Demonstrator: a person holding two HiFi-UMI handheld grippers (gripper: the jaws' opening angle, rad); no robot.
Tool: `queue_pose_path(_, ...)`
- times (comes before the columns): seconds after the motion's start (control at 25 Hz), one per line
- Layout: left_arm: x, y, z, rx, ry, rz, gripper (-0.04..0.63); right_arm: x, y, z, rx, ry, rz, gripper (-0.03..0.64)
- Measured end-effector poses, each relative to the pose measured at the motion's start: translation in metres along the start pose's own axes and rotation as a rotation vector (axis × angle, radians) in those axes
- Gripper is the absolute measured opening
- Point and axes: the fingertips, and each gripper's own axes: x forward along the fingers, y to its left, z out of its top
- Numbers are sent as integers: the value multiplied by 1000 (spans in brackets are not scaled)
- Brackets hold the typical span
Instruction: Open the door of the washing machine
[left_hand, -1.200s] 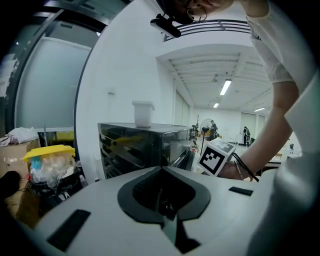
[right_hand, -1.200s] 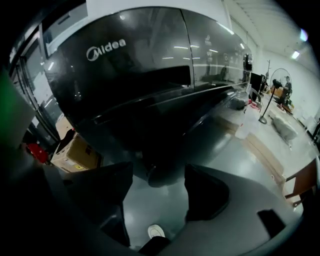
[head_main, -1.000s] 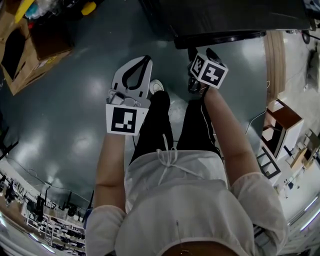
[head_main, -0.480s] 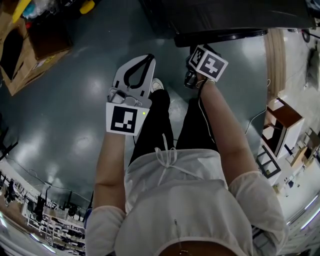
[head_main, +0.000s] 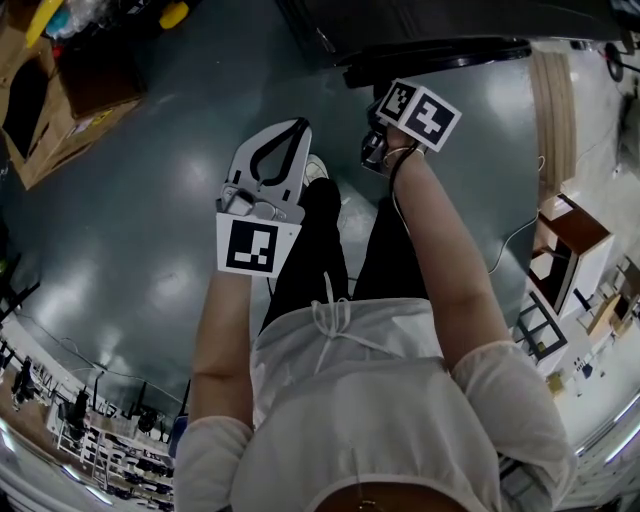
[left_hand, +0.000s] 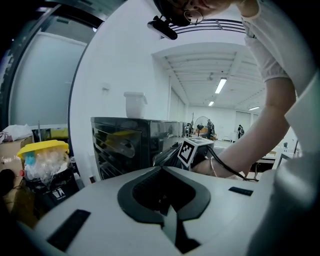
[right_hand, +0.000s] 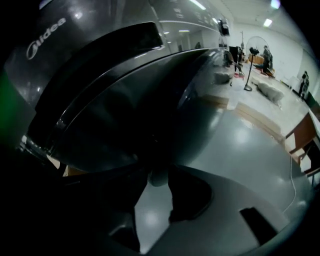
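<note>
The dark washing machine stands at the top of the head view, its round door jutting a little from the front. In the right gripper view the door's dark glass fills the picture under the machine's top panel. My right gripper points steeply down at the door's lower rim. Its jaws are closing with a pale lip of the rim between them, and floor shows through the gap. My left gripper hovers over the floor, shut and empty, facing the machine.
Cardboard boxes sit on the grey floor at the left. A wooden cabinet stands at the right. The person's shoe is just below the machine. A bin with a yellow lid is left of the machine.
The right gripper's marker cube has rolled in place. The door's edge now shows longer and more tilted. The left gripper has drifted slightly to the right.
</note>
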Motion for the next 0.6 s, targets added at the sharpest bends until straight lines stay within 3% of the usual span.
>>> queue_pose_path(0.2, -2, -5, -7, -4, 25, 13, 21, 1, -2, -3, 122, 6, -26, 137)
queue_pose_path(0.4, -4, -6, -7, -5, 33, 10, 21, -2, -7, -10, 163, 57, -32, 140)
queue_pose_path(0.52, -3, -2, -3, -6, 28, 10, 21, -7, -14, -20, 166, 54, -69, 83)
queue_pose_path(0.6, -4, -1, -2, -9, 25, 5, 21, -12, -23, -28, 164, 49, -92, 83)
